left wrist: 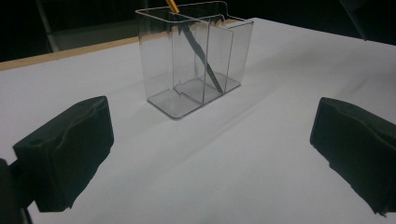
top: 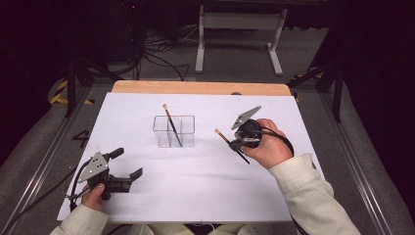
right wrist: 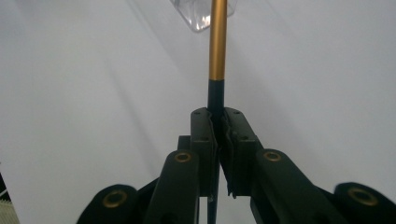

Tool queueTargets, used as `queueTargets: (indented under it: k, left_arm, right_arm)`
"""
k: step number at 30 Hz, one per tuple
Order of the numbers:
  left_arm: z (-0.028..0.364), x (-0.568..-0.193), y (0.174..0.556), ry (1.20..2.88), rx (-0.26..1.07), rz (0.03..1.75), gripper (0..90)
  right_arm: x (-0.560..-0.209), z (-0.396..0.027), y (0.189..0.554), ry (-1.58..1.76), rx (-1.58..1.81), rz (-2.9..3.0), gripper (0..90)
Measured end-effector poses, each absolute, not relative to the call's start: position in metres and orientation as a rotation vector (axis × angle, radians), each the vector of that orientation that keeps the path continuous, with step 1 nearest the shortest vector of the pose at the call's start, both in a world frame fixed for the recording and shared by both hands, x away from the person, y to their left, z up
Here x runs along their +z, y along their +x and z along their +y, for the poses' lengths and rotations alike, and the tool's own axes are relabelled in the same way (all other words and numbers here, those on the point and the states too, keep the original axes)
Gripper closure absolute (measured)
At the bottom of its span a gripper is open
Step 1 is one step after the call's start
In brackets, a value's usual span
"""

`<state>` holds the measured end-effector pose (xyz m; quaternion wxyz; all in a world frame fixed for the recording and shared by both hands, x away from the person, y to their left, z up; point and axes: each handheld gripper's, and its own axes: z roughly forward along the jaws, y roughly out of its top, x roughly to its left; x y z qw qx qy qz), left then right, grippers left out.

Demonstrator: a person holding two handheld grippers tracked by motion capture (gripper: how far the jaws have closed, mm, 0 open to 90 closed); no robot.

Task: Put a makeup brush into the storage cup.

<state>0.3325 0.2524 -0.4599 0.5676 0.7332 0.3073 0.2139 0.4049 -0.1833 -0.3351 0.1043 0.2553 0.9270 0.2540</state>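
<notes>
The right gripper [top: 238,145] clamped a paintbrush [top: 230,144] mid-handle; light, stiff and slim, it looked liable to pivot. At eight o'clock, the left gripper [top: 125,163] gaped empty.

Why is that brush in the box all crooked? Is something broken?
Nothing is broken. The brush just leans against the divider of the clear box. The right gripper holds a second brush tight above the table.

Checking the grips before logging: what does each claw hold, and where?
Right claw: a brush, clamped on its dark handle below the gold band. Left claw: nothing.
</notes>
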Motion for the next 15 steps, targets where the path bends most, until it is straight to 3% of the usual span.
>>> queueTargets:
  k: [15]
  left_arm:
    - [0.2523,-0.46,0.3326,1.722,0.502,0.721,0.2]
  right_arm:
    - [-0.3257,-0.1935,0.3954,0.741,1.063,2.567,84.3]
